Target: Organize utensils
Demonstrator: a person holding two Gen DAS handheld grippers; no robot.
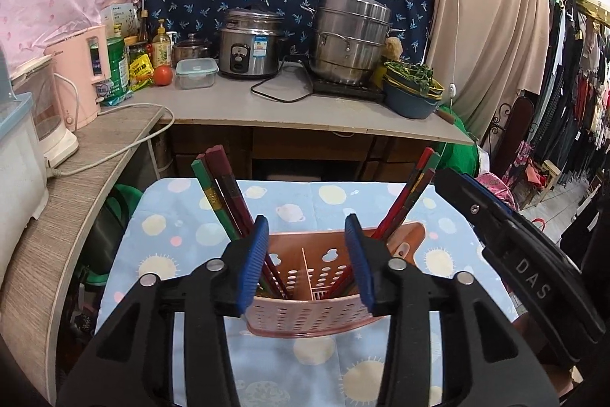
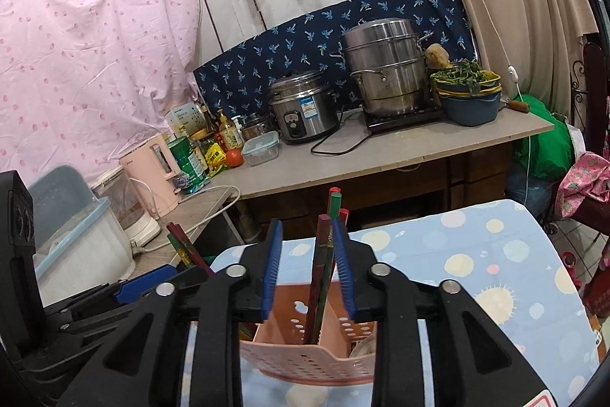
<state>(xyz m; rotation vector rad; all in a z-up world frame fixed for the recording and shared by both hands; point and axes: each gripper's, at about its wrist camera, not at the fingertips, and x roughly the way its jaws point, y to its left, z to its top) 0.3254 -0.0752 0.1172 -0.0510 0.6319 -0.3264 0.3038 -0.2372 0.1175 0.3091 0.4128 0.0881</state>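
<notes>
On the patterned tablecloth [image 1: 183, 227] stands the pink holder [image 1: 305, 308], chopsticks [image 1: 221, 193] leaning in both end compartments. Left gripper [image 1: 309, 262] and right gripper [image 2: 307, 269] hover with fingers apart, gripping nothing. A careless withdrawal could snag the sticks and tip the light holder.

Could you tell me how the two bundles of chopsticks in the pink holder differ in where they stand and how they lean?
The left bundle stands in the holder's left compartment and leans left; the right bundle stands in the right compartment and leans right. The left bundle's tops reach slightly higher in the left wrist view. Both mix red and green sticks, standing handle-up.
</notes>
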